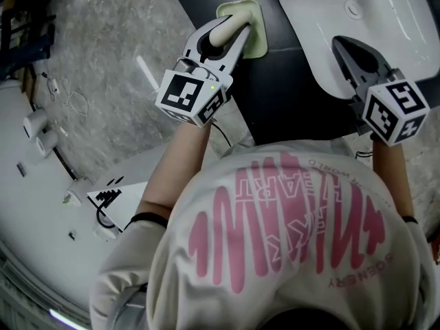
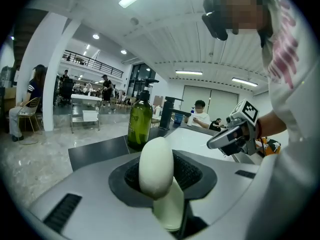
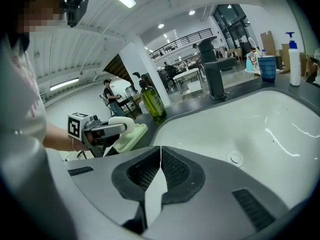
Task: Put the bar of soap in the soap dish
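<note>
A cream oval bar of soap (image 1: 221,31) is clamped in my left gripper (image 1: 237,25), which is shut on it. It hangs over the pale green soap dish (image 1: 256,43) on the dark counter. In the left gripper view the soap (image 2: 156,159) stands between the jaw pads, with the dish (image 2: 170,211) directly beneath. From the right gripper view the soap (image 3: 122,123) sits low over the dish (image 3: 134,135); whether they touch I cannot tell. My right gripper (image 1: 342,45) is shut and holds nothing, over the white sink (image 1: 323,60).
A green pump bottle (image 2: 140,120) stands on the counter beyond the dish. A dark faucet (image 3: 212,69) rises behind the sink basin (image 3: 250,129). A blue cup (image 3: 267,66) and a white pump bottle (image 3: 294,59) are at the far right. Marbled floor lies left of the counter.
</note>
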{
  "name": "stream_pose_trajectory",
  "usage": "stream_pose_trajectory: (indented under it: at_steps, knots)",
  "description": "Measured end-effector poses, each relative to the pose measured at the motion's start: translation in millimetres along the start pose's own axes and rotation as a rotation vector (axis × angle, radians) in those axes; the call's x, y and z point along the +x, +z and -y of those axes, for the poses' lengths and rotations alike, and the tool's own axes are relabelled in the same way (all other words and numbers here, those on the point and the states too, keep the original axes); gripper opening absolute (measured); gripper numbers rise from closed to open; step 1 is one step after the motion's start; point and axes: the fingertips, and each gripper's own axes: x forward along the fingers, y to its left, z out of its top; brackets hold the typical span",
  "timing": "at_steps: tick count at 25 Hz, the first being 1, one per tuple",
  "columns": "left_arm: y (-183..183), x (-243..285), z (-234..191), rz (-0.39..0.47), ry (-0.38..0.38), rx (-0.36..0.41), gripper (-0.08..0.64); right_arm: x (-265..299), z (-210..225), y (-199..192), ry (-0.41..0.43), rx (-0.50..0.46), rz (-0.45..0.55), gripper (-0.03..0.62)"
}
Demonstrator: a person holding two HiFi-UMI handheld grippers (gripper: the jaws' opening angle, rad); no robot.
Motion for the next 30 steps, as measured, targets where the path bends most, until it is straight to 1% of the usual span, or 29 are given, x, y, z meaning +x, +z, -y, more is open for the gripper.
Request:
stream_pose_trajectory:
  at_steps: [4,8,11,20,30]
  knots:
    - [-3,5,0,-0.034,0.0,0.055,0.114,2,-3,-4,0.006,0.001,-0.014,0.018]
    - [-10,10,6,-0.1,-0.007,0.164,0.114,3,-4,-4,0.012,0.006,-0.017,0.018]
    - [-14,12,11,-0.133,-0.019,0.22,0.114,4,-4,-5,0.015,0.004,-0.023,0.018]
    - [-19,16,11,-0.179,-0.011,0.247,0.115,7,-7,-11,0.028,0.007,-0.041,0.018]
    - [-22,17,8,-0.191,0.009,0.246,0.115,5,-6,-14,0.025,0.005,-0.04,0.018]
